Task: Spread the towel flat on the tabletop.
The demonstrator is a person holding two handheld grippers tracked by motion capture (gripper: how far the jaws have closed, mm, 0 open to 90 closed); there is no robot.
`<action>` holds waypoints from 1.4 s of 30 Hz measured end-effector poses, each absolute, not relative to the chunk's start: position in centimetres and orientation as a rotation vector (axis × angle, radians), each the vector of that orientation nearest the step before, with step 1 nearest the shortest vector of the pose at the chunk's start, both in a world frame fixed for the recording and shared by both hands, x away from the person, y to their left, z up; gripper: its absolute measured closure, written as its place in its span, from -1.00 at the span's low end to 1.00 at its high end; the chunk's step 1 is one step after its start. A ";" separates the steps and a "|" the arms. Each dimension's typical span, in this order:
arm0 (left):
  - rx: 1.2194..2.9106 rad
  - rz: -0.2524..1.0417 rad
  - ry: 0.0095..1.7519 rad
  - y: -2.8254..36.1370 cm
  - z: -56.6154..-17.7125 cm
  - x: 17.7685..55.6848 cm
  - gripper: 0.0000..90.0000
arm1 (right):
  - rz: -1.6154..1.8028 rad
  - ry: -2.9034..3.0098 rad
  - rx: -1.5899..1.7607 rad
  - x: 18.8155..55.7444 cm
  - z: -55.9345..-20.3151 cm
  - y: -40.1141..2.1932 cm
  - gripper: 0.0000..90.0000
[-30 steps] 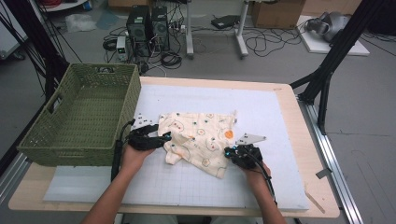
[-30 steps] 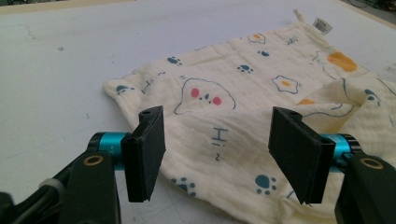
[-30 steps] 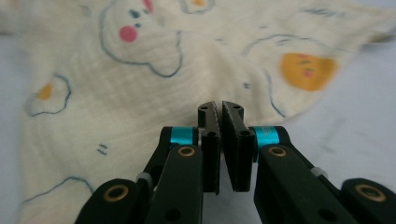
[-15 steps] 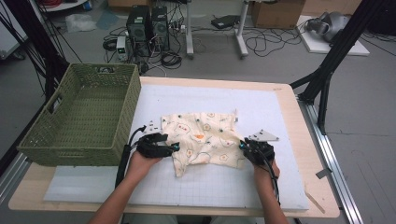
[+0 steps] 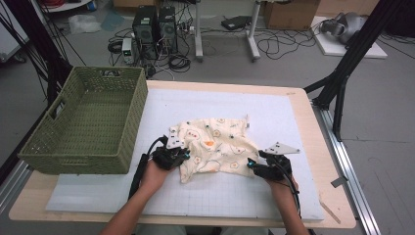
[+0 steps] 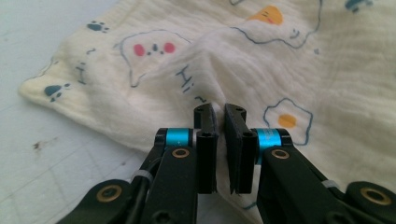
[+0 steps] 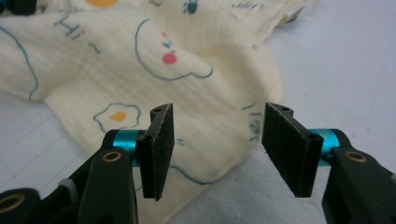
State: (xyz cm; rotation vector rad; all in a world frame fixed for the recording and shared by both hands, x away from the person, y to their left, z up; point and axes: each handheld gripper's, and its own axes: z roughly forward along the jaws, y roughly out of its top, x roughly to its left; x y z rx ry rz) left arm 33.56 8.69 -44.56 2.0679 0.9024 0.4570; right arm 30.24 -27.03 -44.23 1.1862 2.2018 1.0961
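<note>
We've got the cream printed cloth (image 5: 215,149) lying rumpled on the white mat (image 5: 293,112) in the middle of the bench (image 5: 313,105), just right of the green basket (image 5: 85,125), which it doesn't touch. Left tool (image 5: 183,154) sits at the cloth's near-left edge; its jaws have just been closing and are now pinched on a raised fold, and in the left gripper view (image 6: 219,116) a sliver of fabric shows between the pads, so we read that as a real grip on the cloth. The ridge of fabric running up from the jaws fits a pinch that gathers the material. Right tool (image 5: 252,164) is at the near-right edge; its jaws have just been opening and now stand roughly halfway apart, with the hem lying beneath and between them in the right gripper view (image 7: 217,140), pads not pressing. So it holds nothing. Our read: left anchors one corner while right has let go to re-grip further along the hem, probably to spread or fold the cloth before it goes anywhere. Basket looks empty, placed close on the left for an easy drop.
</note>
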 end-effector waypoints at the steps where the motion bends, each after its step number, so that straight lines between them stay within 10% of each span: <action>1: 2.054 0.465 0.918 8.9 -44.5 33.7 0.85 | 1.085 2.222 1.176 30.3 -44.4 -26.8 -0.02; 4: 2.018 0.489 0.952 9.6 -44.3 34.0 0.86 | 1.047 2.281 1.138 30.6 -45.0 -25.8 0.08; 8: 1.962 0.511 0.998 10.5 -44.1 34.4 0.86 | 1.068 2.325 1.102 30.8 -44.8 -25.5 0.87; 10: 1.944 0.529 1.020 11.0 -44.0 34.8 0.87 | 1.042 2.323 1.084 31.0 -44.7 -25.3 0.95; 24: 1.873 0.564 1.200 11.8 -44.4 38.4 0.85 | 0.994 2.200 1.192 33.6 -44.8 -24.5 0.83; 31: 1.857 0.537 1.148 12.4 -43.8 37.3 -0.02 | 1.086 2.144 1.187 32.6 -43.9 -25.6 0.37; 42: 1.886 0.482 1.035 13.8 -43.5 33.3 -0.15 | 1.127 2.129 1.114 29.3 -42.9 -27.9 0.07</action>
